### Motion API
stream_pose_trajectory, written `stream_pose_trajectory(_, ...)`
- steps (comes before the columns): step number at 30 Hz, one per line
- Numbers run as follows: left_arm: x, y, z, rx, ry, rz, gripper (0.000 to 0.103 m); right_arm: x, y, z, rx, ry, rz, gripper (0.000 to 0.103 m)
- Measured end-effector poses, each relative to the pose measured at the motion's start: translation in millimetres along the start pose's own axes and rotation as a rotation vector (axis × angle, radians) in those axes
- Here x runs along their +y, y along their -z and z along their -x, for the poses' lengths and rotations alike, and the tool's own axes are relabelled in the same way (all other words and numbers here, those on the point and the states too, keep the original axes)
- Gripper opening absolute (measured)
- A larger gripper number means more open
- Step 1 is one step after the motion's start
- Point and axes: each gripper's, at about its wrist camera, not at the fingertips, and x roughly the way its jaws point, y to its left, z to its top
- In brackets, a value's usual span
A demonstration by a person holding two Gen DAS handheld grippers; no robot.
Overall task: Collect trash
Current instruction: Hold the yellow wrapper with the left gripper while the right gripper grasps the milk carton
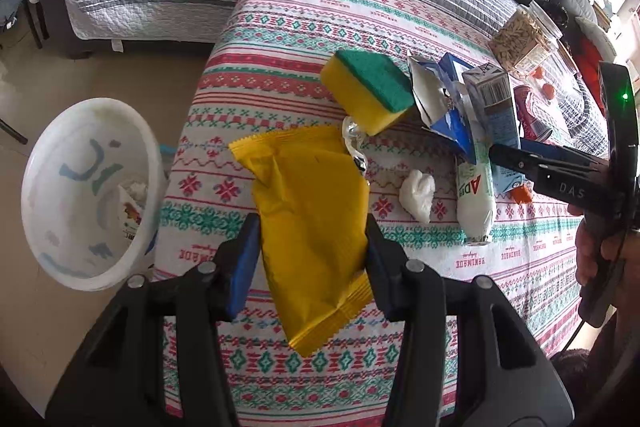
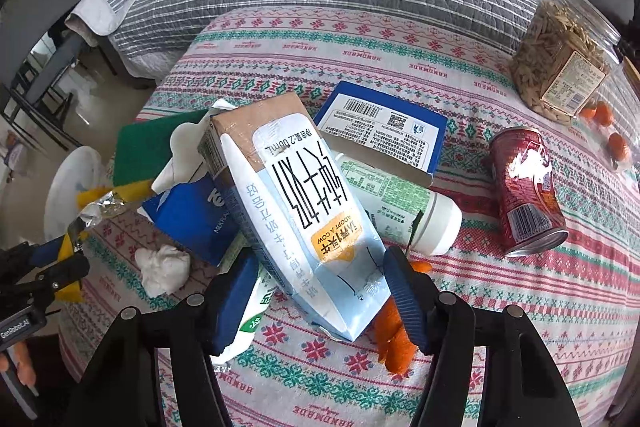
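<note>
Left wrist view: the left claw (image 1: 310, 259) is clenched on one crinkled yellow wrapper (image 1: 308, 223), lifted over the desk (image 1: 280, 11) beside a white bin (image 1: 86, 191).
Only the right wrist view shows the right claw (image 2: 320, 291) straddling one pale-blue milk carton (image 2: 296, 203); whether its pads press on it, I cannot tell. One red can (image 2: 526, 191), one jar (image 2: 560, 55) and one white tissue wad (image 2: 162, 267) lie on the desk.

1. Both views are bright with soft, even daylight.
2. Light enters from the upper right of the left wrist view, where the corner is blown out white.
3. Glare flashes on the red can (image 2: 528, 193) and on the crumpled foil (image 1: 354, 143).
4. Shadows are faint.
5. Fisheye bending curves the tablecloth (image 2: 400, 59); corners fall black.
</note>
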Motion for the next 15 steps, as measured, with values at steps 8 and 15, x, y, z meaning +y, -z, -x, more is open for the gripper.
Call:
stream_pose_trajectory(8, 6, 7, 11, -0.018, -0.004, 0.002, 0.051, 5, 8, 24, -0.026, -0.005, 0.036, 0.036)
stream_pose_trajectory(15, 10, 13, 19, -0.029, 0.007, 0.011, 0.051, -3, 19, 24, -0.006, -0.047, 0.019, 0.066)
